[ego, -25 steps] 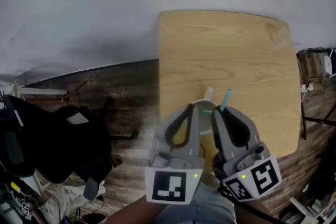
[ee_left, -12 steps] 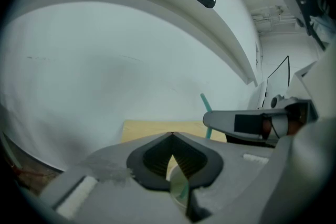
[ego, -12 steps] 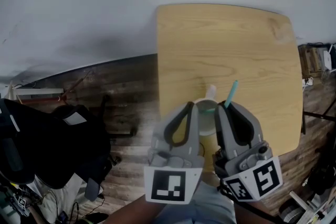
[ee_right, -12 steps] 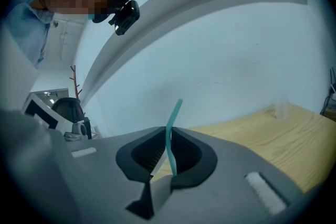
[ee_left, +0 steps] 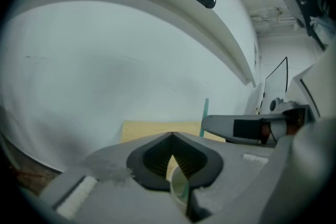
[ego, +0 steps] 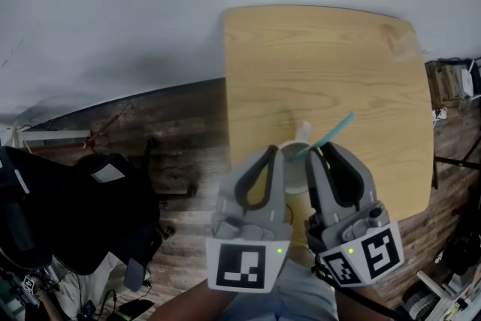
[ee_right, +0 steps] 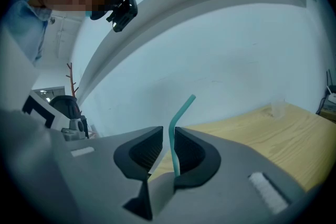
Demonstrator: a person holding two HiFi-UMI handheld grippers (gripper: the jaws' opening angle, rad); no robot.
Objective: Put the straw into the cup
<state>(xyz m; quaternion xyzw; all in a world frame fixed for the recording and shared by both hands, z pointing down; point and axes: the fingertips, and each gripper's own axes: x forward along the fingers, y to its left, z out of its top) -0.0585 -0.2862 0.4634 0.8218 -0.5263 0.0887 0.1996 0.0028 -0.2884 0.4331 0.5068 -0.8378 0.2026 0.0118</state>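
Observation:
A pale translucent cup [ego: 295, 168] stands near the front edge of the wooden table [ego: 331, 64]. My left gripper [ego: 272, 155] is shut on its left rim; that rim [ee_left: 178, 186] shows between the pads in the left gripper view. A teal bendy straw [ego: 334, 131] has its lower end in the cup and leans up to the right. It passes between the jaws of my right gripper [ego: 322, 150]. In the right gripper view the straw [ee_right: 173, 149] rests against the right pad, with a small gap to the left pad. My right gripper [ee_right: 168, 131] is narrowly open.
The table's left edge [ego: 225, 109] drops to a dark wood floor [ego: 180, 131]. A black chair or bag [ego: 68, 214] sits on the floor at lower left. Cables and clutter [ego: 451, 94] lie past the table's right edge. A white wall [ego: 113, 4] fills the far side.
The straw has tipped from nearly upright to a strong lean to the right, its top now farther out. Both grippers have stayed almost in place at the cup.

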